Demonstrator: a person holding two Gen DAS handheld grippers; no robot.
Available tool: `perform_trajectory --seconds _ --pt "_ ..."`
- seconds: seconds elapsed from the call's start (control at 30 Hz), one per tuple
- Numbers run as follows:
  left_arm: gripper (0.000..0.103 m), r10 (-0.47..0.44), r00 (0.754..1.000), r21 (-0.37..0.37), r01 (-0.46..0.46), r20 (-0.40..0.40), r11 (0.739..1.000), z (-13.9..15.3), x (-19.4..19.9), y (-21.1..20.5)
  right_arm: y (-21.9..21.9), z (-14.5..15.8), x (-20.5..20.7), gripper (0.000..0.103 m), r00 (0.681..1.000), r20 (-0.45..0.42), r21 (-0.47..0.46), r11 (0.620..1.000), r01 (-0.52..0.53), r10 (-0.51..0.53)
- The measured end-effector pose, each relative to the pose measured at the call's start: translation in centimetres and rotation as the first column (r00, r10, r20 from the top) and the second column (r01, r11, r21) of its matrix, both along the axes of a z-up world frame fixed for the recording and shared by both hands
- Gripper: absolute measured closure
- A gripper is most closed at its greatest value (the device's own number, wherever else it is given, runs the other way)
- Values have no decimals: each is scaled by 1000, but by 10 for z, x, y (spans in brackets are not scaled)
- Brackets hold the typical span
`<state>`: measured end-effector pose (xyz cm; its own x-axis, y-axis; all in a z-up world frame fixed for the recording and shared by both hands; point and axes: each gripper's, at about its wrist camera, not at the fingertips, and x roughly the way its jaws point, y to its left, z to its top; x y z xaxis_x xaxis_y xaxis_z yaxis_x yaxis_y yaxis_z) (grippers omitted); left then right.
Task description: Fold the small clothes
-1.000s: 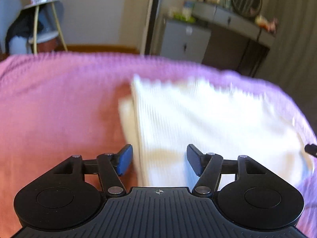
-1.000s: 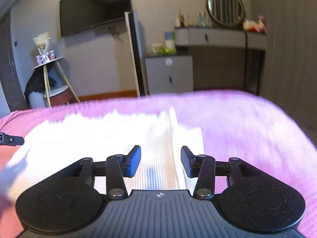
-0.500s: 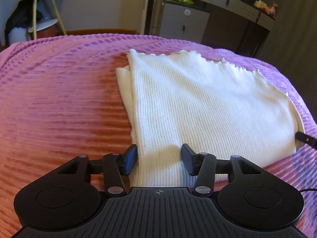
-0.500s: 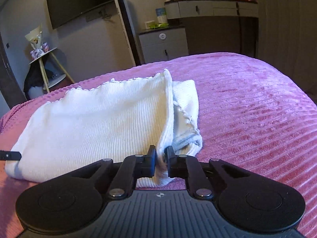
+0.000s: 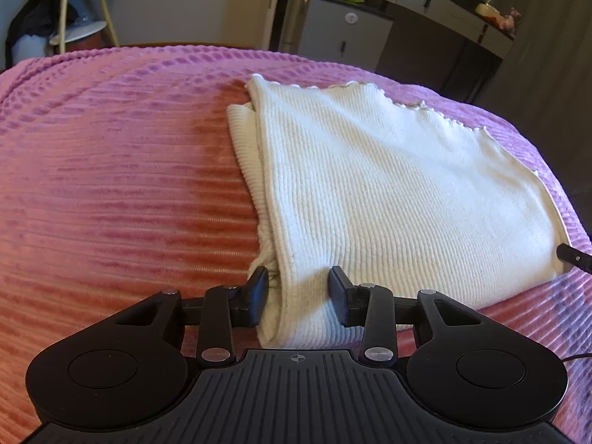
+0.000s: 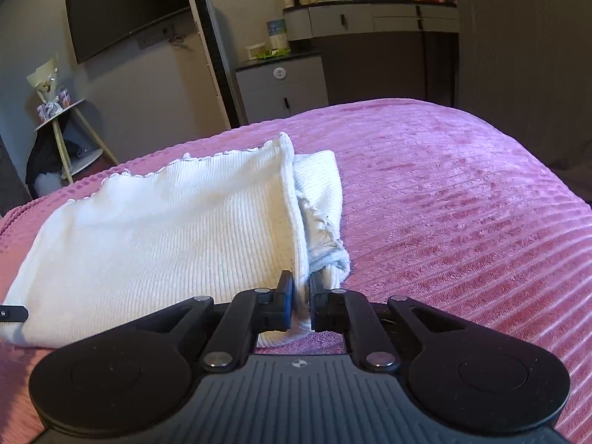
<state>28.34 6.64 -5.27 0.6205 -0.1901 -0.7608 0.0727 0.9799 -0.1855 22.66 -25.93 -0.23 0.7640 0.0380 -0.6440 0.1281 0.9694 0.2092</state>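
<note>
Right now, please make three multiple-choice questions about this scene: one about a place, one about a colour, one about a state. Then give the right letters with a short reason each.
1. Where does the white garment lie?
A. on the bedspread
B. on the floor
C. on the dresser

2. What colour is the bedspread?
A. green
B. pink-purple
C. grey

3. How does the right gripper stand?
A. wide open above the garment
B. shut on nothing
C. shut on the garment's near corner

Answers:
1. A: the garment rests flat on the ribbed cover, in both wrist views.
2. B: the cover around the garment is pink-purple.
3. C: white cloth sits pinched between the nearly touching fingers in the right wrist view. The left gripper has just been closing, its jaws apart around the other near corner.
</note>
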Motion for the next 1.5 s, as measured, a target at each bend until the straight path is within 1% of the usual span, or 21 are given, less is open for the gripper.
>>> perform_trajectory --seconds 0.13,0.27,0.3,0.33,0.4,0.47,0.5,0.57,0.6,0.63,0.7,0.8,0.87,0.97,1.0,1.03,1.13,1.17,1.2,1.27,1.5 --pt "67 -9 1000 -23 9 1 1000 0 -2 4 1 -2 0 95 1000 -5 0 1000 2 -2" --pt "58 10 1000 -59 -10 5 998 -1 -5 10 -3 -1 -1 91 1000 -1 37 999 6 -6" --pt "52 8 1000 -66 -8 5 998 -1 -6 11 -4 -1 -2 89 1000 4 48 999 3 -3" --pt "42 5 1000 -81 -5 4 997 -2 -7 12 -4 -1 -2 82 1000 8 54 999 -3 3" --pt "34 -1 1000 -138 1 3 990 -3 -8 15 -4 -1 -1 69 1000 6 52 999 -5 5" --pt "35 4 1000 -183 -3 5 983 -4 -8 17 -4 -2 1 67 1000 12 60 998 -11 10" --pt "37 8 1000 -186 -7 4 983 -5 -8 16 -3 -3 2 67 1000 16 68 998 -19 18" --pt "57 11 1000 -181 -10 7 983 -6 -6 15 -1 -5 4 69 999 15 89 995 -45 44" --pt "87 7 1000 -177 -6 5 984 -6 -5 13 1 -7 6 75 999 5 76 996 -50 50" --pt "93 11 1000 -170 -11 -3 985 -6 -4 13 4 -8 7 96 998 -2 52 997 -57 57" --pt "94 27 1000 -171 -23 17 985 -2 -7 13 9 -6 7 97 999 -9 -5 999 -53 53" --pt "94 51 998 -184 -41 47 982 6 -16 16 6 5 -2 97 999 41 -45 999 -15 17" --pt "94 52 997 -185 -41 55 982 6 -19 20 0 7 -7 97 998 57 -39 999 -4 7" --pt "93 67 998 -145 -69 -17 987 -12 -12 23 -4 -8 -3 96 1000 9 -92 996 10 -9" --pt "91 67 998 -151 -69 -23 986 -15 -11 24 -5 -14 1 96 1000 -17 -91 996 17 -18" --pt "90 63 998 -144 -64 -15 987 -13 -12 24 -7 -19 3 90 999 -28 -85 996 29 -32" --pt "74 42 999 -122 -42 -2 992 -4 -12 22 -16 -12 5 65 994 -51 -20 995 96 -97" --pt "52 46 999 -109 -46 1 993 -3 -13 23 -19 -7 2 55 993 -42 22 994 109 -108" --pt "31 64 998 -87 -63 4 994 0 -13 23 -20 -3 -4 54 993 -22 46 992 116 -115" --pt "29 85 996 -83 -82 21 993 1 -16 26 -18 4 -16 51 994 23 47 993 110 -111" --pt "23 136 991 -174 -137 -21 975 -7 -7 36 20 14 -32 50 995 97 70 997 17 -24"
